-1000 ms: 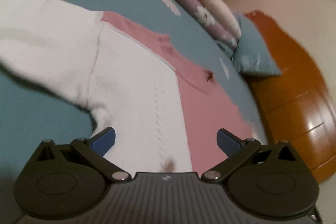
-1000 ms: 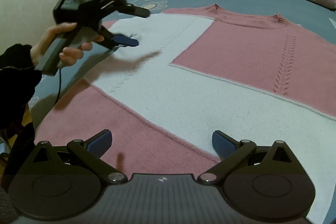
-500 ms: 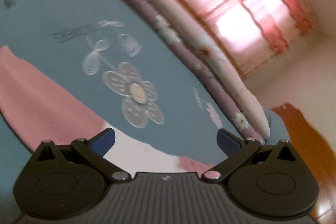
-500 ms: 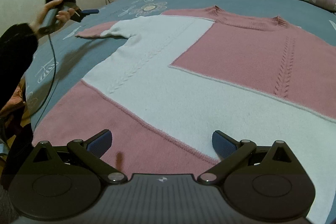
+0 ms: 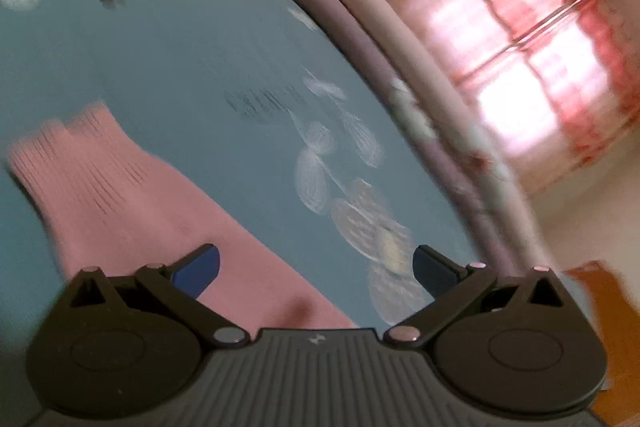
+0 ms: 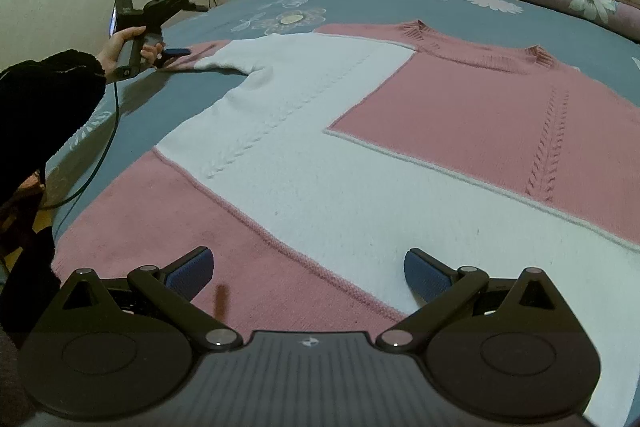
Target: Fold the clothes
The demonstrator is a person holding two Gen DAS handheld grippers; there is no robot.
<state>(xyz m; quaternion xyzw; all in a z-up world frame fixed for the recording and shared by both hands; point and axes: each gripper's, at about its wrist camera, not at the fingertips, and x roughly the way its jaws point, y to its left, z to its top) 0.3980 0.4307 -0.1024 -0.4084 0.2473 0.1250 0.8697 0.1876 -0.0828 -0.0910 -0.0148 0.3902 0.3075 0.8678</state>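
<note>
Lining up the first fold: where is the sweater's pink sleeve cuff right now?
In the right wrist view the pink cuff lies flat on the blue bedsheet at far left, right at the left gripper. The left wrist view shows it just ahead.

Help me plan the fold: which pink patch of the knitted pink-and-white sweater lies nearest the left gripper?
The pink sleeve end, past the white sleeve; the chest patch and hem patch lie nearer the right gripper.
</note>
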